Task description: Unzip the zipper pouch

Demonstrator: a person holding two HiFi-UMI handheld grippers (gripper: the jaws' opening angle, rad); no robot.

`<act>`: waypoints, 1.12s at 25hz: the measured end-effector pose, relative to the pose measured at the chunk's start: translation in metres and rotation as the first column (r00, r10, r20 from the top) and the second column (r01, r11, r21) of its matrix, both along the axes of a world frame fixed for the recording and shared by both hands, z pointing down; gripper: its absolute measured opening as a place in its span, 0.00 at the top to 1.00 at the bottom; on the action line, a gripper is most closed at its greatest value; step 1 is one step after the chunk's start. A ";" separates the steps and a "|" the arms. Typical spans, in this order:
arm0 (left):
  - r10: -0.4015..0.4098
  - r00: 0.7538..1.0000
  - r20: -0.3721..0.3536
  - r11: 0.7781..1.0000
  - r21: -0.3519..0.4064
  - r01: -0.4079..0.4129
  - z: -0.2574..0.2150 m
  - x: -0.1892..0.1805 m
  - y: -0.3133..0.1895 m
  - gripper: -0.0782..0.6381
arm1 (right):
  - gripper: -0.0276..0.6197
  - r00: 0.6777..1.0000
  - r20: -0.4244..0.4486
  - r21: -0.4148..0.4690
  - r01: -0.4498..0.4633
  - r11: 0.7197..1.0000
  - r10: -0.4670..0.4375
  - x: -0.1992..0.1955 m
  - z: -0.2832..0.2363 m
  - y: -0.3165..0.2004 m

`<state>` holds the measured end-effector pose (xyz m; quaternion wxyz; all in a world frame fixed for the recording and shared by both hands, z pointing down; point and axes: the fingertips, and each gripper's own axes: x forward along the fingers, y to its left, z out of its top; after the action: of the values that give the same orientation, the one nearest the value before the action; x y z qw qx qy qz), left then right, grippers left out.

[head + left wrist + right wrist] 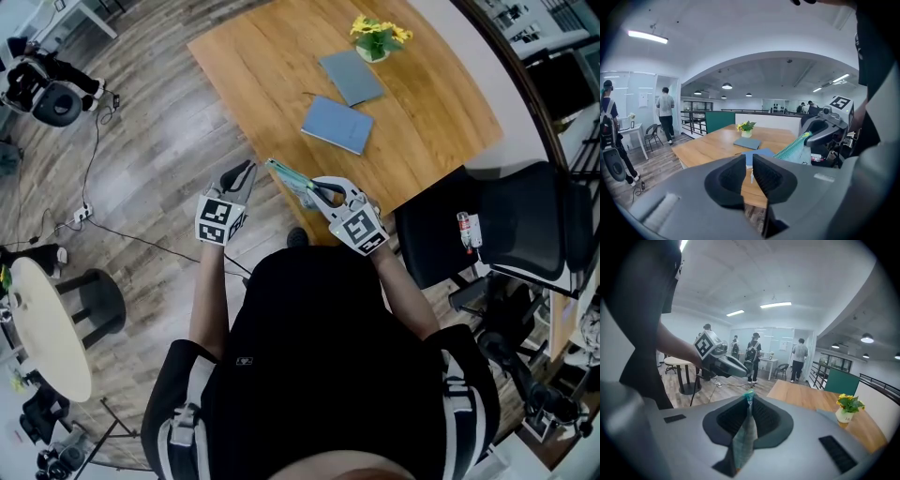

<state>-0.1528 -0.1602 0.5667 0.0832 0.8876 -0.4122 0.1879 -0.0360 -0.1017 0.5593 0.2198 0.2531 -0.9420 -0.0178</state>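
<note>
– Left claw (749, 171) (a): my jaws stand a narrow slit apart and pinch nothing. Right claw (749, 406) (b): closed on the zipper pouch (745, 437), which sits edge-on between its pads, held in the air by the near edge of the wooden table (441, 112).

– Where is the slider?

– I cannot make it out. The green zipper teeth (792, 146) run along the pouch's upper edge toward my left claw, near its tip but not touching.

– How should the step in hand be done?

– As I judge it: find the pull, keep the right grip firm beside the zipper, close the left jaws squarely on the tab, and draw along the line of teeth, not across it. Beyond (c): two blue notebooks (337, 124) and a pot of yellow flowers (377, 37), well apart.
</note>
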 end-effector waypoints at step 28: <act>0.000 1.000 0.014 1.000 -0.030 0.000 0.019 0.008 0.027 0.89 | 0.89 0.995 -0.015 0.021 -0.093 0.995 0.094 0.037 0.000 -0.028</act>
<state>-0.1446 -0.1330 0.5854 0.0937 0.8849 -0.4100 0.2002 0.0013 -0.1299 0.5592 0.2255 0.2991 -0.9270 -0.0193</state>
